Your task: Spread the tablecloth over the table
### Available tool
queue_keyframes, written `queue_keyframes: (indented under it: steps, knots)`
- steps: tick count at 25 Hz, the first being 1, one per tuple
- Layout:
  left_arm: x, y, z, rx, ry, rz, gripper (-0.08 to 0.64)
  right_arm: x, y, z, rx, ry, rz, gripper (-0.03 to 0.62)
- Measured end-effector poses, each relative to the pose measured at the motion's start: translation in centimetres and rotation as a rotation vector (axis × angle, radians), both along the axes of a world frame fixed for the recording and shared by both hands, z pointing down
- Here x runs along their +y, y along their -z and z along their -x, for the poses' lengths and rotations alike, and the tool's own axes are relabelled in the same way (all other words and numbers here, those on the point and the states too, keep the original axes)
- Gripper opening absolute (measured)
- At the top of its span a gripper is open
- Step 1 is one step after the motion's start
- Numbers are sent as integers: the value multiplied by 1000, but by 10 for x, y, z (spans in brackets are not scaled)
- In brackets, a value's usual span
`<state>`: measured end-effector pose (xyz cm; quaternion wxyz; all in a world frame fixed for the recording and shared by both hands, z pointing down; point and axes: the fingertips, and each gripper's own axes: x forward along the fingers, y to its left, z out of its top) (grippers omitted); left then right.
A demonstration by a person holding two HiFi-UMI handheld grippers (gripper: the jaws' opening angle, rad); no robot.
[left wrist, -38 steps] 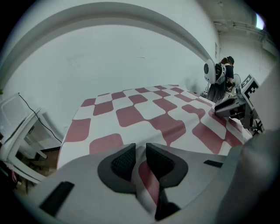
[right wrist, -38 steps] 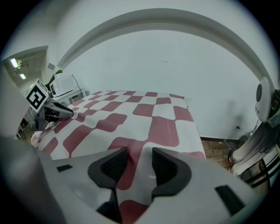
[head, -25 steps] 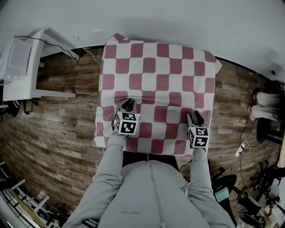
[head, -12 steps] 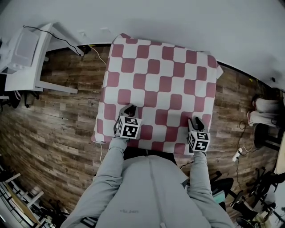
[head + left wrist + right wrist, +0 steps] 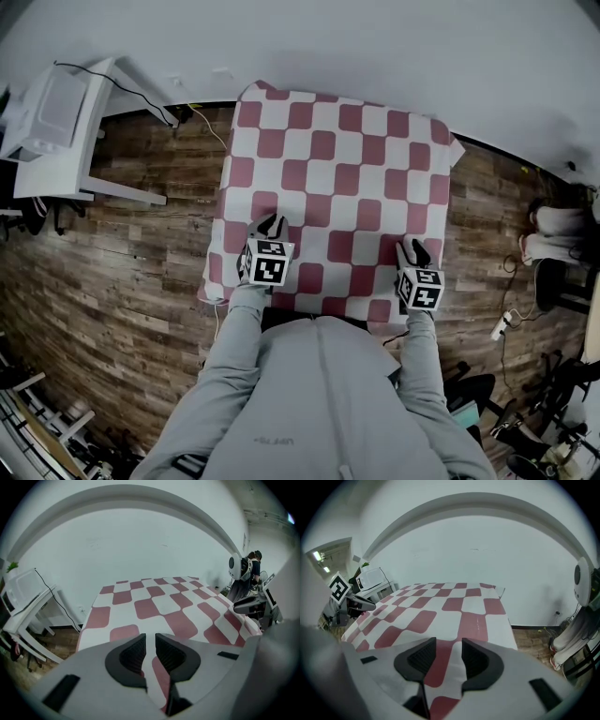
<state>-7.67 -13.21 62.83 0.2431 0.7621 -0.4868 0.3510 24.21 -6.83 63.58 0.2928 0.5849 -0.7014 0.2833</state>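
Your tablecloth (image 5: 337, 197) already lies flat over the whole bench, draping past its near edge, and since your left gripper (image 5: 270, 223) and right gripper (image 5: 412, 248) hover there with jaws slightly apart, holding nothing, only minor smoothing seems left.

The tablecloth (image 5: 337, 197) has a pattern of dull red and white squares with rounded corners, like a chessboard. It lies spread open and mostly flat over the desk. It covers the desk fully, so the desk top itself does not show. Its left edge and its near edge hang down over the sides of the desk. At the far right corner a white tip of the cloth sticks out past the edge. The surface looks smooth, without big folds.
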Motion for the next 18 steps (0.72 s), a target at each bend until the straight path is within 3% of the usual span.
queue_keyframes:
  steps: [8,18]
  knots:
    - [-20,39,0,10,-19,-97,67,-30,42,14,31,50,-111,175]
    - [-52,127,-14,54,-64,-310,67,-67,133,25,79,118,-319,155]
